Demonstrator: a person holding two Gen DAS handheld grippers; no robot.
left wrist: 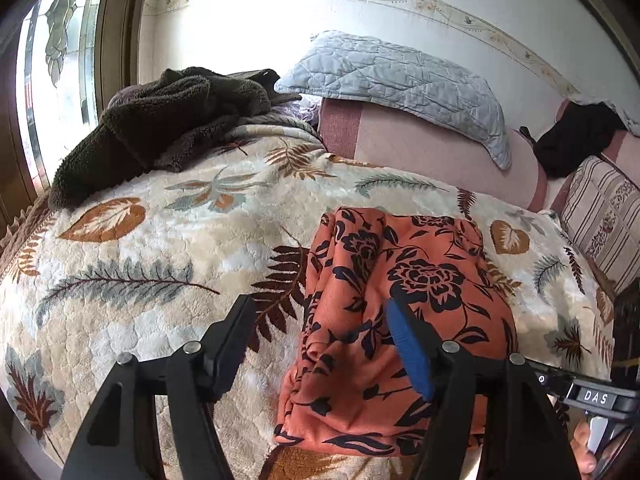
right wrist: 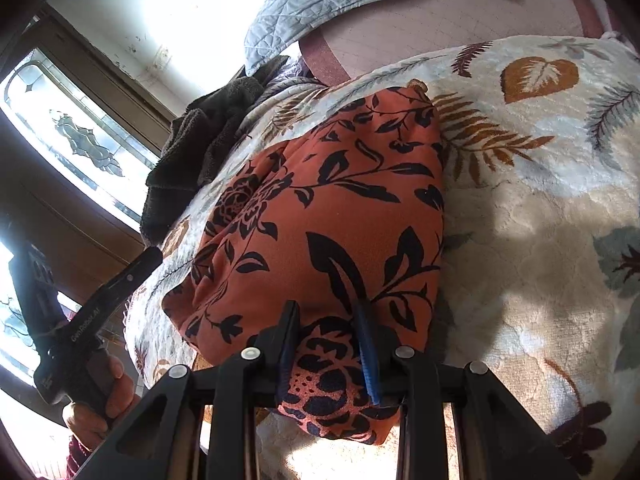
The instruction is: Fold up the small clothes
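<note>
An orange garment with a black flower print (left wrist: 400,264) lies folded into a thick bundle on a leaf-patterned blanket (left wrist: 160,240). My left gripper (left wrist: 320,312) is open above the bundle's left edge. Its blue-padded finger (left wrist: 408,344) is over the cloth and the other finger (left wrist: 236,328) is over the blanket, with nothing pinched. In the right wrist view my right gripper (right wrist: 326,312) is shut on the near edge of the orange garment (right wrist: 328,200), and cloth bunches between its pads. The left gripper (right wrist: 100,300) also shows there at the left, held in a hand (right wrist: 108,392).
A dark brown fleece garment (left wrist: 160,120) lies heaped at the blanket's far left, by a window (left wrist: 52,60). Behind are a grey quilted pillow (left wrist: 400,76), a pink bolster (left wrist: 432,148), a black garment (left wrist: 576,140) and a striped cushion (left wrist: 604,216).
</note>
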